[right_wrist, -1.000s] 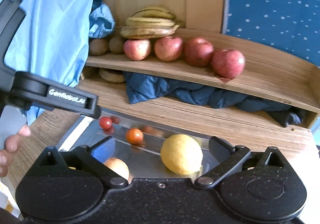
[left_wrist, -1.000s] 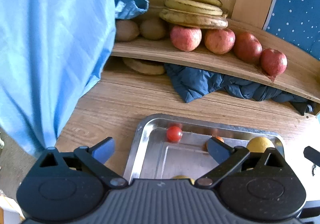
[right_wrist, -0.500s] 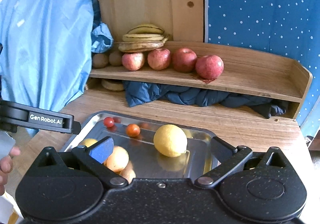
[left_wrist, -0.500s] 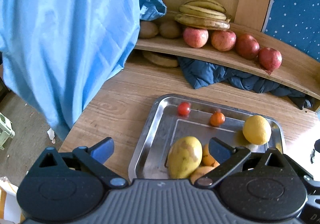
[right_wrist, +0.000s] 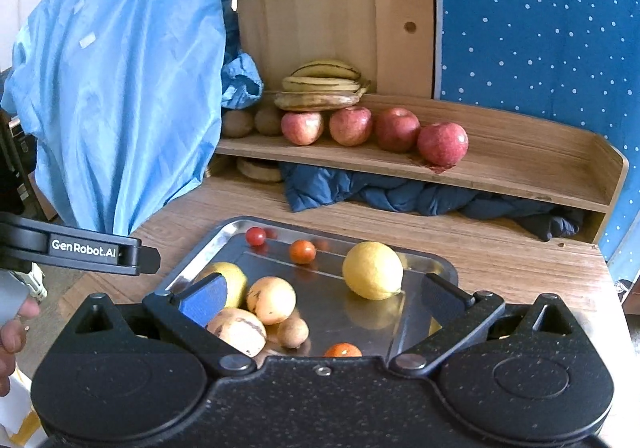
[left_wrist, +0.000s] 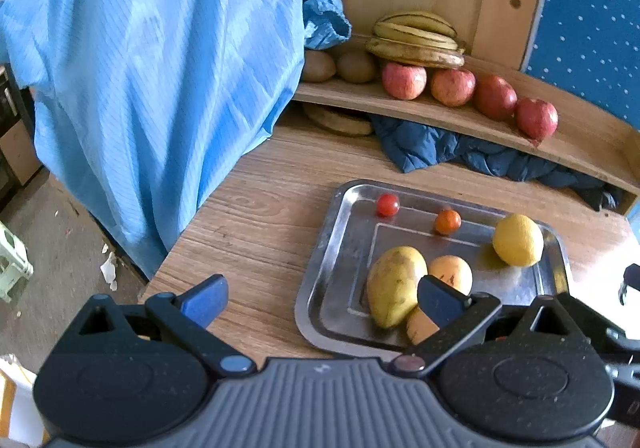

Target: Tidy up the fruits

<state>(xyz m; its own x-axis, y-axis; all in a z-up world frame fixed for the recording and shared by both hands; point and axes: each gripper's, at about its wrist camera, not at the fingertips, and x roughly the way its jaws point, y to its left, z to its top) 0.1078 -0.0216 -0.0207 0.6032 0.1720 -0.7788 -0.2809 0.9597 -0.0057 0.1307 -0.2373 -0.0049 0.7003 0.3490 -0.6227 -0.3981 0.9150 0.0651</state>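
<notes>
1. The left hand-held gripper [left_wrist: 322,300] hangs over the counter [left_wrist: 256,216] with its jaws wide apart and empty, its right finger in front of the tray's near fruit.
2. The right hand-held gripper [right_wrist: 320,294] is also spread wide, holding nothing, above the near edge of the metal tray [right_wrist: 224,236].
3. In the tray, the lemon [right_wrist: 373,270] sits toward 2 o'clock, the mango [left_wrist: 394,286] toward 7 o'clock, and a red cherry tomato [left_wrist: 387,205] at 11 o'clock.
4. An orange cherry tomato [left_wrist: 447,221] lies near 12 o'clock.
5. On the wooden shelf [right_wrist: 520,168] behind, four apples [right_wrist: 394,128] stand in a row, with bananas [right_wrist: 322,88] stacked behind the left ones.
</notes>
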